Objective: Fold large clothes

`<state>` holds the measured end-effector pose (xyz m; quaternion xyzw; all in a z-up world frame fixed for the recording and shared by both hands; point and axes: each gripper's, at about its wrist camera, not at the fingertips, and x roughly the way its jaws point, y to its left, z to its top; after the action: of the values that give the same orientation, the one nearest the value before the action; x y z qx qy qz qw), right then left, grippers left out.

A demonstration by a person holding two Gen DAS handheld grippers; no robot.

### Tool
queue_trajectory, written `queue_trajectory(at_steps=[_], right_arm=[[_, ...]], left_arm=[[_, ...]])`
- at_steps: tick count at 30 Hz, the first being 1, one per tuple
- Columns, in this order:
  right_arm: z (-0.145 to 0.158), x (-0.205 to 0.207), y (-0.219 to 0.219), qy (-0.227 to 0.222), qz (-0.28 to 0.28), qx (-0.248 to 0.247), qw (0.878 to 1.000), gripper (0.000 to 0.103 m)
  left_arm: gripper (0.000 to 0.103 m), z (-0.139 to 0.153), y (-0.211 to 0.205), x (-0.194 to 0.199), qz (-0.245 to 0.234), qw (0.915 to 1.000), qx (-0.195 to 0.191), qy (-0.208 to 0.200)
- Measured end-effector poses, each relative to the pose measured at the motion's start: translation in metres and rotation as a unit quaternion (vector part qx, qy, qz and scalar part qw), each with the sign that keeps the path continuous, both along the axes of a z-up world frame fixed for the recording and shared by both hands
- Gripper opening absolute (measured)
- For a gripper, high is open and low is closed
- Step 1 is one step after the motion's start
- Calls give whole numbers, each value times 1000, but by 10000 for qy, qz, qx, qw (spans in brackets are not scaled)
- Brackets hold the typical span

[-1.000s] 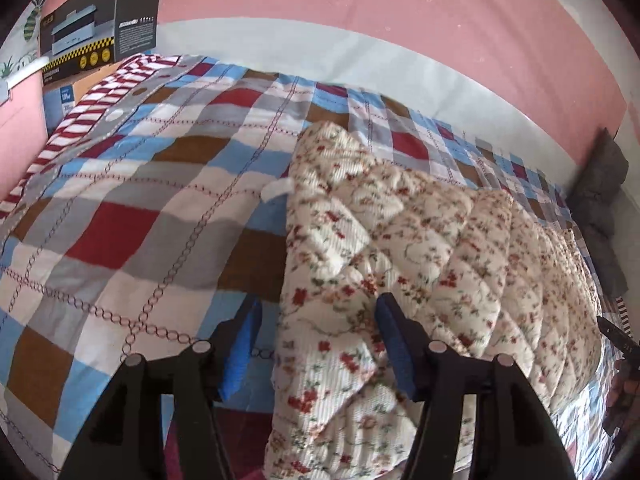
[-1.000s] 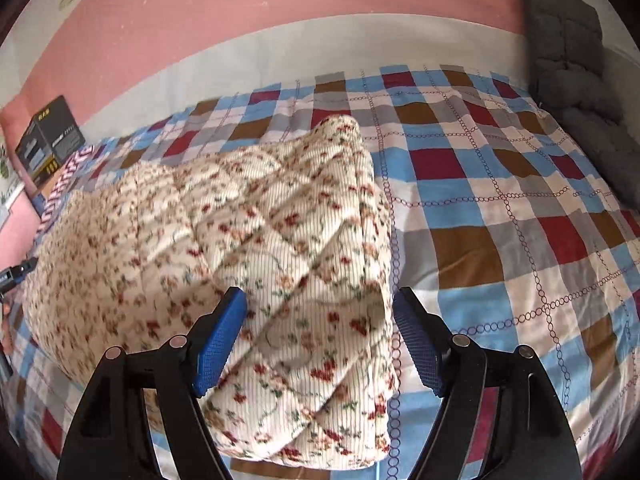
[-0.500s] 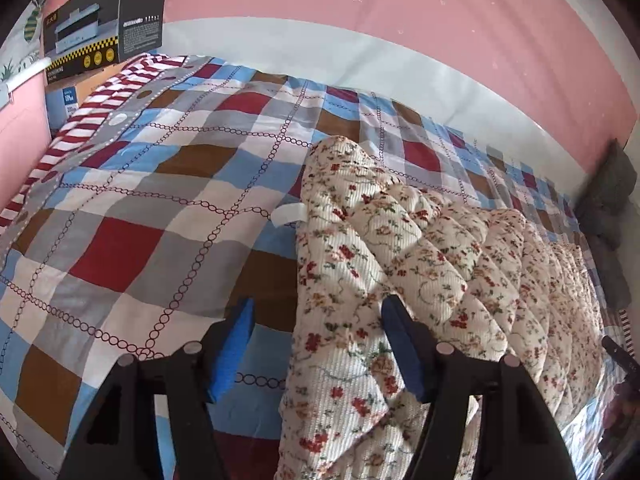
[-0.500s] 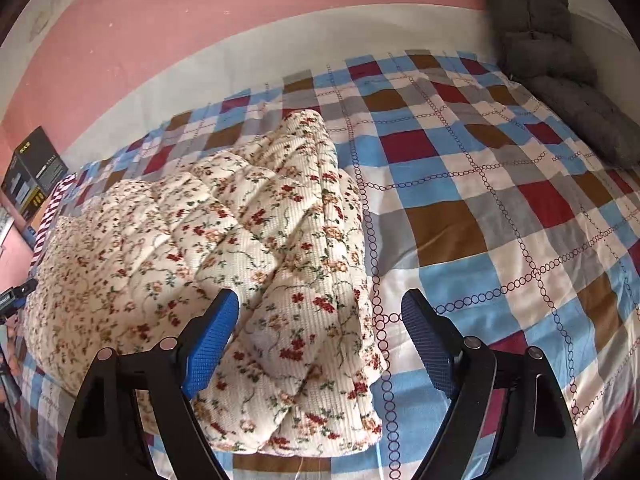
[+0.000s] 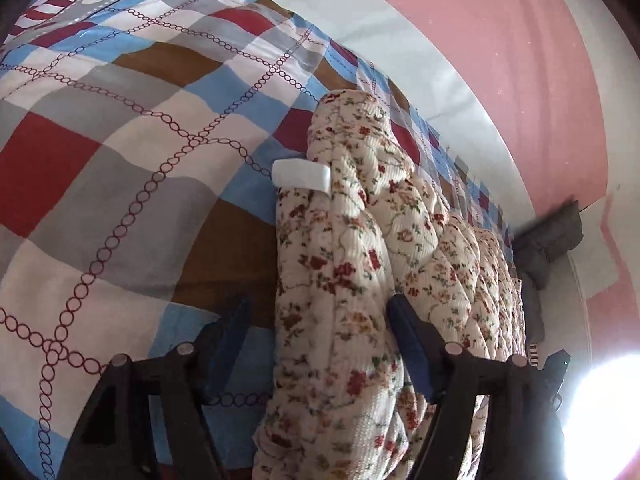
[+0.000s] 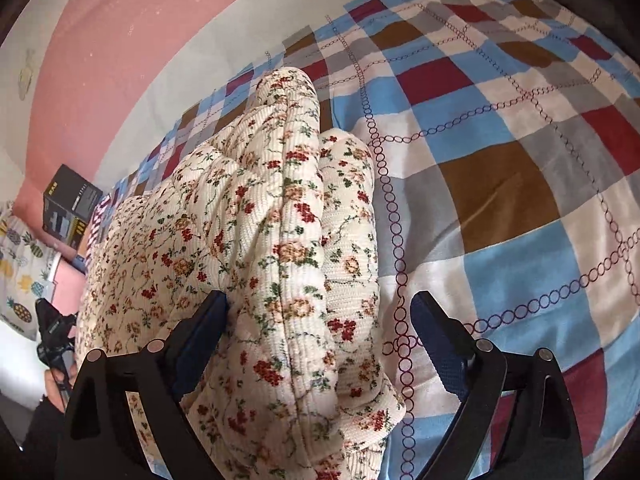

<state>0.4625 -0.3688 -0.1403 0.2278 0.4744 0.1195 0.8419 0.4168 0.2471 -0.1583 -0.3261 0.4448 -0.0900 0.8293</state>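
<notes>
The bed (image 5: 120, 184), spread with a checked sheet (image 6: 500, 184) of blue, red, brown and grey squares, stretches ahead of both claws and out to their far sides. On it lies the floral quilted garment (image 5: 340, 280), bunched into thick folds; one end runs between the fingers of the left claw (image 5: 316, 344), the other end between those of the right claw (image 6: 320, 336). Both claws are spreading wider. The right pad of the left claw lies against the quilting while its left pad stands clear over the sheet; the left pad of the right claw touches the fabric and its right pad stands apart above the sheet. Neither clamps the cloth. Ahead of the left claw, a white tag (image 5: 302, 174) sticks out from the garment's edge.
</notes>
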Motion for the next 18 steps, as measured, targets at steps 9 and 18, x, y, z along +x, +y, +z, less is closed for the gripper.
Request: queue_trajectory(at_steps=[9, 18], right_arm=[[-20, 35, -7, 538, 408, 659, 9955, 96], [10, -1, -11, 74, 57, 63, 9999, 96]], left_arm=[[74, -13, -5, 17, -479, 9983, -307, 158], [68, 23, -8, -10, -266, 9977, 598, -175]])
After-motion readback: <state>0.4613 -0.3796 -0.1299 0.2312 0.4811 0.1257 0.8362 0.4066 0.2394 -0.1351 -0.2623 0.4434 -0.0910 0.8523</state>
